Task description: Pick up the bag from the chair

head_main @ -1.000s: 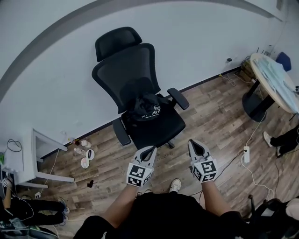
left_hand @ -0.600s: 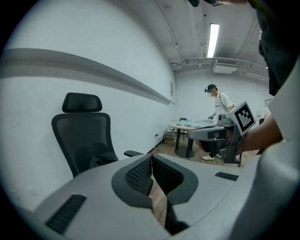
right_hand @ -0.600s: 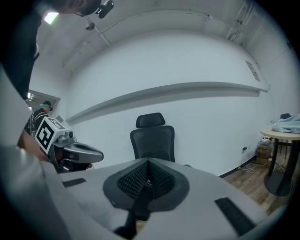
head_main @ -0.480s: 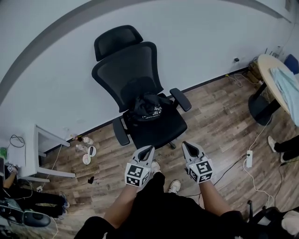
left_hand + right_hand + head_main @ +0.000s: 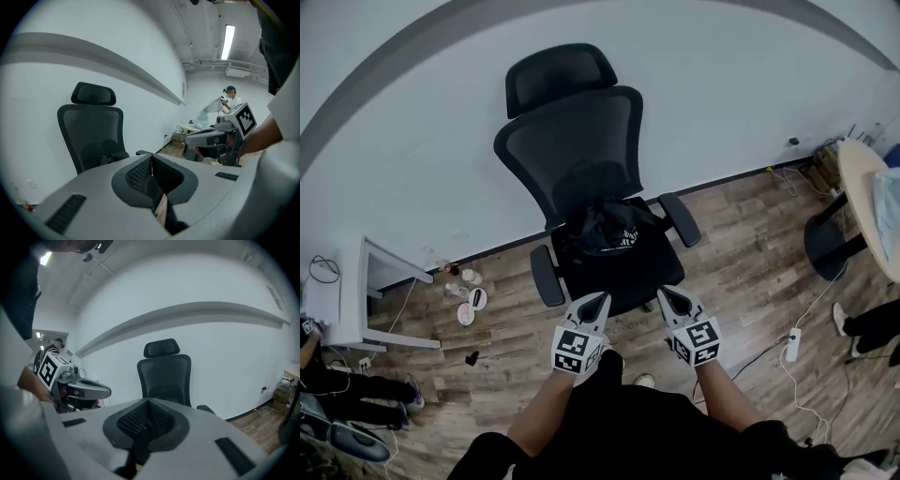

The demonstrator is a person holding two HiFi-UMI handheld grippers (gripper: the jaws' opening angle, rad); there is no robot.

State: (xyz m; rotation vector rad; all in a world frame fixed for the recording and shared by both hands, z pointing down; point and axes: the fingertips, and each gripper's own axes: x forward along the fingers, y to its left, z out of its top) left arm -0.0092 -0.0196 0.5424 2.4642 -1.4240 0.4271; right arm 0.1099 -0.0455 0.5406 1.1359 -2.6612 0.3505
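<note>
**A:** Hovering short of the black mesh office chair point(image 5: 572, 141). Which step is this?

**B:** I'm reading it as the approach. The crumpled black fabric bag point(image 5: 607, 223) is lying untouched on the seat, against the backrest.

**A:** And the jaws?

**B:** I'm seeing the left gripper point(image 5: 601, 298) and right gripper point(image 5: 662, 292) both pressed fully closed, gripping nothing. Next I'm needing open jaws and a reach across the seat.
</note>
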